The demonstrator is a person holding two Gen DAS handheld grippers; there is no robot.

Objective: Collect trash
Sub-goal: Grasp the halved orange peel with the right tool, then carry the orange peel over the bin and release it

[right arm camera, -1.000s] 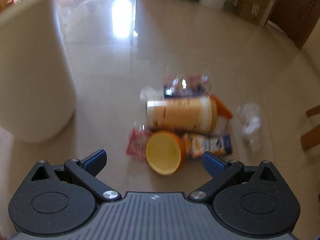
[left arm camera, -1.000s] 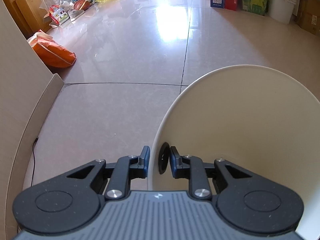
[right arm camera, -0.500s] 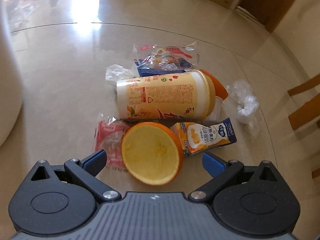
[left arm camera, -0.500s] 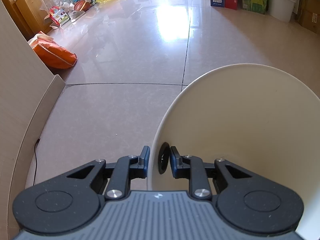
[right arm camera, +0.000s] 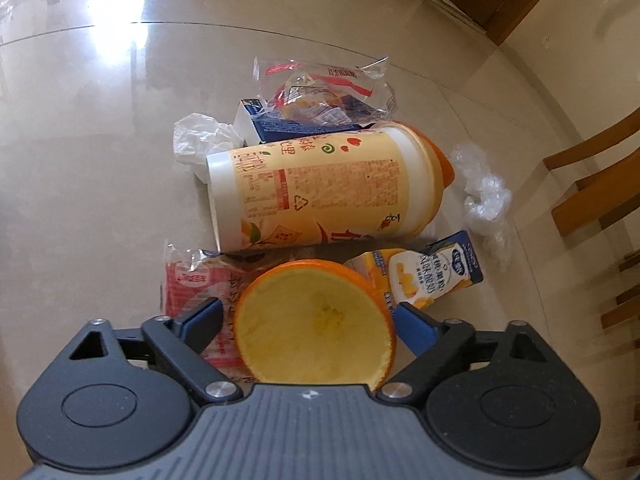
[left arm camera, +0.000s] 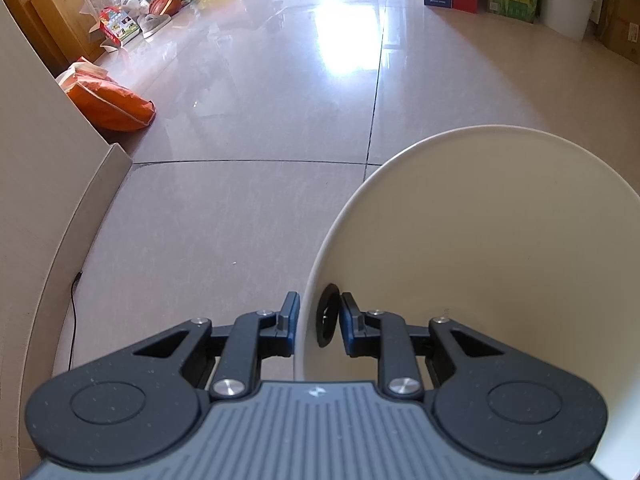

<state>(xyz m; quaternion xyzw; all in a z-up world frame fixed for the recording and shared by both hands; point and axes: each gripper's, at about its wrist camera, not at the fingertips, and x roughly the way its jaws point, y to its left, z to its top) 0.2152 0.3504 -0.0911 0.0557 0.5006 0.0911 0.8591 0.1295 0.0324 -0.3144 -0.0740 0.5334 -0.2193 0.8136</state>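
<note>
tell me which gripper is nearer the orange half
Right. The right gripper straddles the orange half, jaws closing around it. The left gripper is clamped on the bin rim, away from it.

Floor litter, right wrist view: one hollowed orange half (right arm camera: 316, 322); one large yellow-labelled bottle (right arm camera: 324, 192) lying on its side; two small drink cartons, one yellow and blue (right arm camera: 424, 276), one blue and white (right arm camera: 276, 122); two printed plastic wrappers, one clear with red print (right arm camera: 320, 84), one pink (right arm camera: 196, 284); one crumpled white tissue (right arm camera: 198, 140); one wad of clear plastic film (right arm camera: 484, 196)

Left wrist view: one cream bin (left arm camera: 480, 248); one orange bag (left arm camera: 110, 102); one basketball (left arm camera: 164, 2); one white bucket (left arm camera: 568, 4)
</note>
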